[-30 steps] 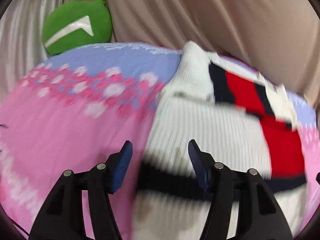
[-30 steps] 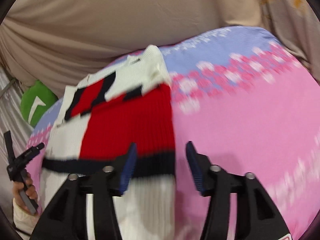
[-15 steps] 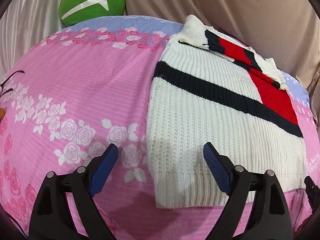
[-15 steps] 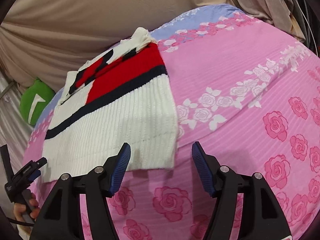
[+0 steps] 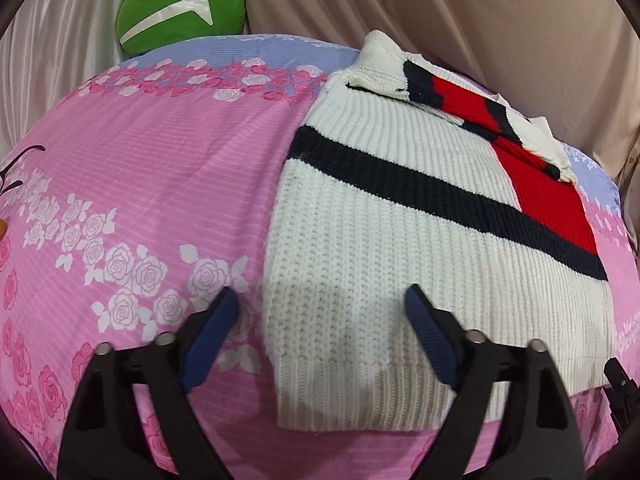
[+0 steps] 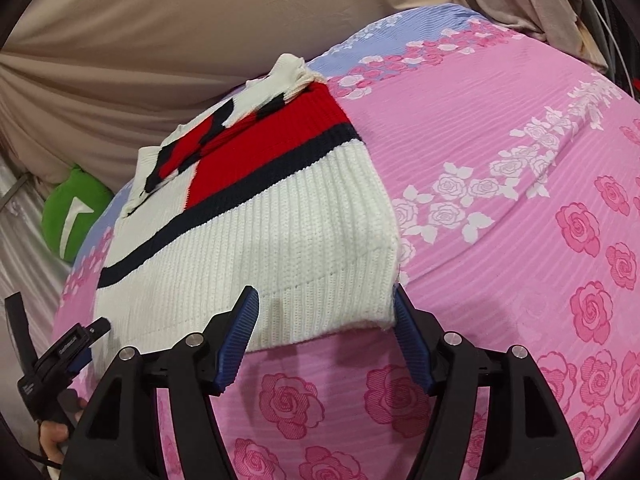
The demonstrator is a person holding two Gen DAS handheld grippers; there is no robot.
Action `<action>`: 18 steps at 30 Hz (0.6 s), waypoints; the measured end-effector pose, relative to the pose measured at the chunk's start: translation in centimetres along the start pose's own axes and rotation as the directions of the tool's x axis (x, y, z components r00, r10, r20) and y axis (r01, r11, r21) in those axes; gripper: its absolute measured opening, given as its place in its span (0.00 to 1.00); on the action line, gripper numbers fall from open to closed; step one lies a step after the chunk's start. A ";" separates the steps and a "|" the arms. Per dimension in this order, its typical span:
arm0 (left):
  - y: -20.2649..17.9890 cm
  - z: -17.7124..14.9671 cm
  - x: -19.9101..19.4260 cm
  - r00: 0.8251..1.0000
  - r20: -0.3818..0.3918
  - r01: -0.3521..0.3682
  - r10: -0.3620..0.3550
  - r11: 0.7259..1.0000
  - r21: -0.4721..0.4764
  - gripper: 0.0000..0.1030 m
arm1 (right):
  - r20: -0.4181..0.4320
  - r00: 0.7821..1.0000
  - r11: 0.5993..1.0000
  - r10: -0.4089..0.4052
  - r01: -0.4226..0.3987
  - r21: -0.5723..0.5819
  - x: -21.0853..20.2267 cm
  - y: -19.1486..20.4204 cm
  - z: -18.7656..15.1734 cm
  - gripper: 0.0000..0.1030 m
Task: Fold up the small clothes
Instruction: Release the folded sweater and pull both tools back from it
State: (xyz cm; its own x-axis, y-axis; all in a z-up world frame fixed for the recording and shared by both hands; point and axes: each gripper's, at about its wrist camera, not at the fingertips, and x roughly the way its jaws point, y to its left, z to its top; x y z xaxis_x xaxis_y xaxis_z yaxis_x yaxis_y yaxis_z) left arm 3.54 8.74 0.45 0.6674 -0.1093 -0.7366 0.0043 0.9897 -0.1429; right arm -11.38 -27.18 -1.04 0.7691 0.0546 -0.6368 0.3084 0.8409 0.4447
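The knitted sweater (image 5: 400,248) is lying folded on the pink rose-print bedspread (image 5: 140,184), its white ribbed hem nearest the cameras and its collar at the far end, near the beige drape (image 5: 460,12). A navy stripe is running across the white body, and a red block is showing at the far right corner in the left wrist view.

The left gripper (image 5: 320,316) is hovering over the near left corner of the sweater — jaws spread wide, holding nothing. The left blue pad is sitting over the bedspread just beside the sweater's left edge; the right pad is over the white knit.

The right gripper (image 6: 326,318) is hovering at the near right corner of the sweater (image 6: 256,240), jaws likewise wide apart and gripping nothing. The corner is lying between the two pads — whether the right pad is touching the knit cannot be told.

A green cushion (image 5: 180,4) is resting at the far left, against the drape.
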 end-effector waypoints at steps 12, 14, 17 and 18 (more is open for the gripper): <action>4.6 0.3 -1.0 0.998 -0.009 0.062 -0.063 0.990 -0.126 0.65 | -0.047 0.996 0.996 0.082 -0.083 -0.026 -0.6 -2.2 1.1 0.61; 4.8 0.4 -1.0 0.997 -0.011 0.077 -0.079 0.990 -0.116 0.66 | -0.020 0.998 0.998 0.053 -0.054 -0.036 -1.7 -3.0 1.6 0.61; 4.3 0.1 -1.1 0.994 -0.018 0.109 -0.111 0.992 -0.070 0.66 | 0.033 0.999 0.996 -0.026 0.029 -0.080 -4.0 -4.5 1.9 0.61; 4.0 -0.1 -1.2 0.994 -0.015 0.111 -0.111 0.993 -0.049 0.66 | 0.037 0.999 0.996 -0.039 0.042 -0.080 -4.5 -5.1 2.0 0.62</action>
State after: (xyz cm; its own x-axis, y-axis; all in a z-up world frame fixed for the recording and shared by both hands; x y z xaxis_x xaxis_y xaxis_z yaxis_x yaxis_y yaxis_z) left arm 2.66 12.84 0.64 0.6518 -0.2202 -0.7257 0.0416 0.9659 -0.2557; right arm -15.32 -32.79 0.81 0.7767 0.0020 -0.6299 0.2946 0.8827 0.3660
